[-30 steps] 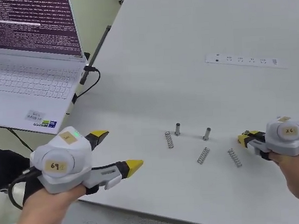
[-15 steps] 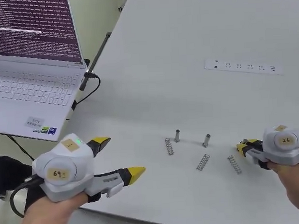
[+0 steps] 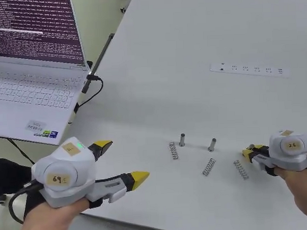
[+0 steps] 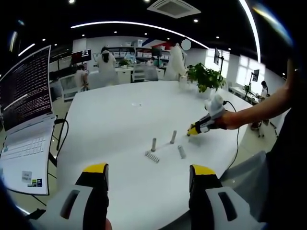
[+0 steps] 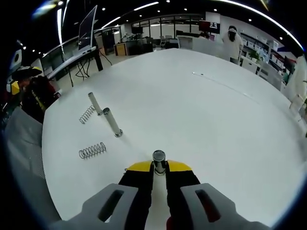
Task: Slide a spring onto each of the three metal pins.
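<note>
Two metal pins stand upright on the white table, the left pin (image 3: 182, 139) (image 5: 95, 103) and the middle pin (image 3: 212, 144) (image 5: 112, 122). A third pin (image 5: 159, 156) stands between the jaws of my right gripper (image 5: 159, 168) (image 3: 248, 151), which is shut on it. Three springs lie flat: one (image 3: 173, 150) beside the left pin, one (image 3: 209, 166) in front of the middle pin, one (image 3: 240, 169) just left of the right gripper. My left gripper (image 3: 121, 160) (image 4: 148, 170) is open and holds nothing, near the table's front edge, well left of the pins.
An open laptop (image 3: 24, 75) sits on the left, with its cable (image 3: 91, 84) running along the table's edge. A white power strip (image 3: 248, 69) lies farther back on the table (image 3: 181, 52). People stand in the room beyond.
The head camera has shifted a little. Both grippers keep their places, and the pins and springs lie as before.
</note>
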Demonstrator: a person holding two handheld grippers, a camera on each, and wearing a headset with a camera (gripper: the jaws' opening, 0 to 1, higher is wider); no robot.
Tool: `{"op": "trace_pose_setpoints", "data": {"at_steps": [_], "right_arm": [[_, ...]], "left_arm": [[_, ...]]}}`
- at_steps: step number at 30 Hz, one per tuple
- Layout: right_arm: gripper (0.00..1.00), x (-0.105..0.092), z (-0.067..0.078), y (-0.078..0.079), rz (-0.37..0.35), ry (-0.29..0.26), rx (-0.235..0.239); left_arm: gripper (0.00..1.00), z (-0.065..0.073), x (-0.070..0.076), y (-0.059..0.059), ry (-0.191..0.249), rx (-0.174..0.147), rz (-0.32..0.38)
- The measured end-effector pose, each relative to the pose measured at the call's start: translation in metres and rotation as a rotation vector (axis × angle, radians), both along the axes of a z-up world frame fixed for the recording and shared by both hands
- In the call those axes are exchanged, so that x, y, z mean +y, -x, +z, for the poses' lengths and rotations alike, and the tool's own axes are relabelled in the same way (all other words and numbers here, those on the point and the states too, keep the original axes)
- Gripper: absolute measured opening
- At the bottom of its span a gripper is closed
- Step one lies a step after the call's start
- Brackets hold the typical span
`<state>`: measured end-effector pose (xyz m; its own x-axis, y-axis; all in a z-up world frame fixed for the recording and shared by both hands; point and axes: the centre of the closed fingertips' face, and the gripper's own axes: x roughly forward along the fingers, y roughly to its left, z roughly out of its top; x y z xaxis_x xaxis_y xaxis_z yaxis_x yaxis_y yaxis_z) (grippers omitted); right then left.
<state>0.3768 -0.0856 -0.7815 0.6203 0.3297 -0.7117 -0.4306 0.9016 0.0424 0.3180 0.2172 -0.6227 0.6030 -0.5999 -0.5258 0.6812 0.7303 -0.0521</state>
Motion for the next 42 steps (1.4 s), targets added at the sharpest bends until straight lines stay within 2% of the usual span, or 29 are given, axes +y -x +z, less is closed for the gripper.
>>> {"op": "trace_pose_setpoints", "data": {"at_steps": [4,15,23,31,36,42], "right_arm": [[0.13,0.003,-0.004,0.004,0.006,-0.003,0.009],[0.16,-0.001,-0.006,0.001,-0.016,-0.01,0.006],[0.21,-0.001,-0.005,0.004,-0.015,-0.016,0.013],[0.25,-0.003,-0.003,0.015,-0.019,-0.021,0.022],[0.26,-0.007,-0.001,0.021,-0.047,-0.04,0.024],[0.27,-0.004,0.0,0.031,-0.053,-0.045,0.029]], "left_arm": [[0.64,-0.003,0.002,0.001,-0.01,0.005,-0.001],[0.64,-0.005,0.006,0.003,-0.019,0.009,0.006],[0.64,-0.004,0.005,0.003,-0.016,0.005,0.006],[0.64,-0.004,0.007,0.004,-0.012,0.002,0.011],[0.64,-0.002,0.006,0.005,-0.003,-0.005,0.015],[0.64,-0.002,0.005,0.007,0.004,-0.008,0.014]]}}
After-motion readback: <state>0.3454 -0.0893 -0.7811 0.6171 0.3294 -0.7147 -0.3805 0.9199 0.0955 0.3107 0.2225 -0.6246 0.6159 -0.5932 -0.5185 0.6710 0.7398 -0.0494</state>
